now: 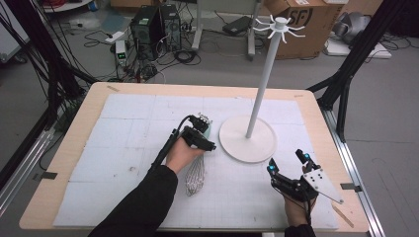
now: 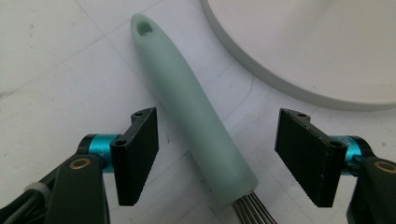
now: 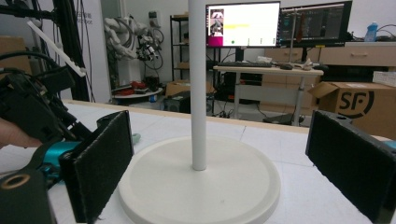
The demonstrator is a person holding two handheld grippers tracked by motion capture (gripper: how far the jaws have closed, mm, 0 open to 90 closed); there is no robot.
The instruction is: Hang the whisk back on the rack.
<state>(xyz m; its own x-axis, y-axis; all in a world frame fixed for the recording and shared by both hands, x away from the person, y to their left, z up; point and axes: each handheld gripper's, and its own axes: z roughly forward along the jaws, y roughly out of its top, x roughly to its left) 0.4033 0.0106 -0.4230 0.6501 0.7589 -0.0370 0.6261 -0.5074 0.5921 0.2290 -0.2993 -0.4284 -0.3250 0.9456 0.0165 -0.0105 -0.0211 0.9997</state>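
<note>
Your left gripper (image 2: 212, 154) is down over the whisk (image 1: 196, 174) now, its fingers (image 2: 137, 154) straddling the pale green handle (image 2: 196, 116) — one pad on each side, both clear of it, a gap showing on either flank. So they are open, roughly wide enough for the handle plus some room, and they have hold of nothing yet. The handle runs up between them at a slant, its hanging hole at the far tip, the wire loops just peeking out at the bottom of the left gripper view.

From the high view, the whisk lies flat on the white mat (image 1: 118, 148) near the middle of the bench (image 1: 79, 128), wires pointing back toward you, handle end toward the round base (image 1: 247, 143) of the white hook stand (image 1: 264, 74). The handle sits just beside that base, not touching it.

Your right gripper (image 1: 287, 163) rests off to the right of the stand, well apart from the whisk — its fingers (image 3: 100, 163) spread wide and empty, framing the stand's pole in the right gripper view.
</note>
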